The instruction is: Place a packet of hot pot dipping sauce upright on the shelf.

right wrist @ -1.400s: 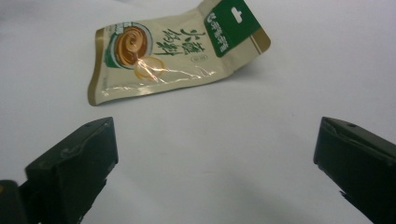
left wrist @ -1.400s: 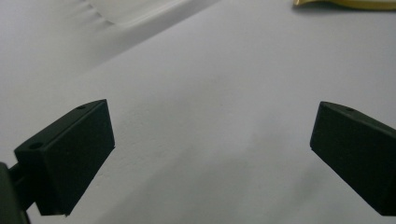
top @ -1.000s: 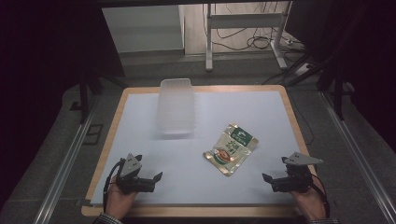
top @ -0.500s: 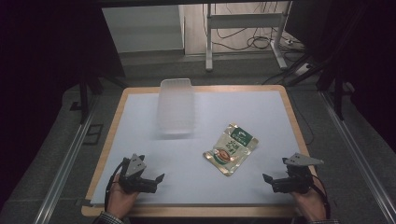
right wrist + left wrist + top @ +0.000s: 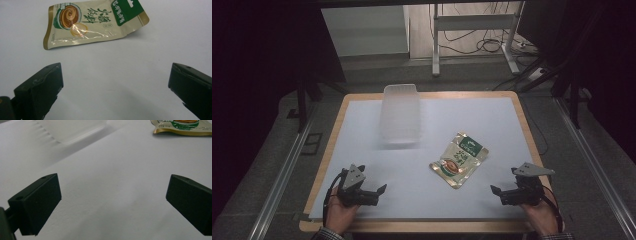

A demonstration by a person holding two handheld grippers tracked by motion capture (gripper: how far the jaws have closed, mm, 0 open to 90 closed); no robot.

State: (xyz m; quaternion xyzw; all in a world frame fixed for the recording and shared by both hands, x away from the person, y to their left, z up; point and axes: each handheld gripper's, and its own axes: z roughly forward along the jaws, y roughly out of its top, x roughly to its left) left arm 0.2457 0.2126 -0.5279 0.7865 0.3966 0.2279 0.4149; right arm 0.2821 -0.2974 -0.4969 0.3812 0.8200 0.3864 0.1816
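Resting low at the near edge of the bench [image 5: 362,107], both tongs are spread wide and hold nothing: the left tongs [image 5: 380,192] sit at about seven o'clock, the right tongs [image 5: 497,192] at about five o'clock, each pointed inward toward the middle. The snack pouch [image 5: 458,159] lies flat on the white surface between them, nearer the right side, with its green top corner toward one o'clock. In the right gripper view the pouch [image 5: 95,21] lies straight ahead of the open jaws at twelve o'clock, a short way off and untouched; in the left gripper view only its gold edge [image 5: 178,127] shows at one o'clock. A clear plastic tub [image 5: 401,114] stands well apart from the pouch, toward eleven o'clock of the bench's middle.

This looks like the opening step, with the reach not yet begun. The pouch seems meant for the tub. The right tongs are better placed: the next move calls for going forward to the pouch, dipping low enough to pinch one thin edge, since it lies flat and offers little to bite.
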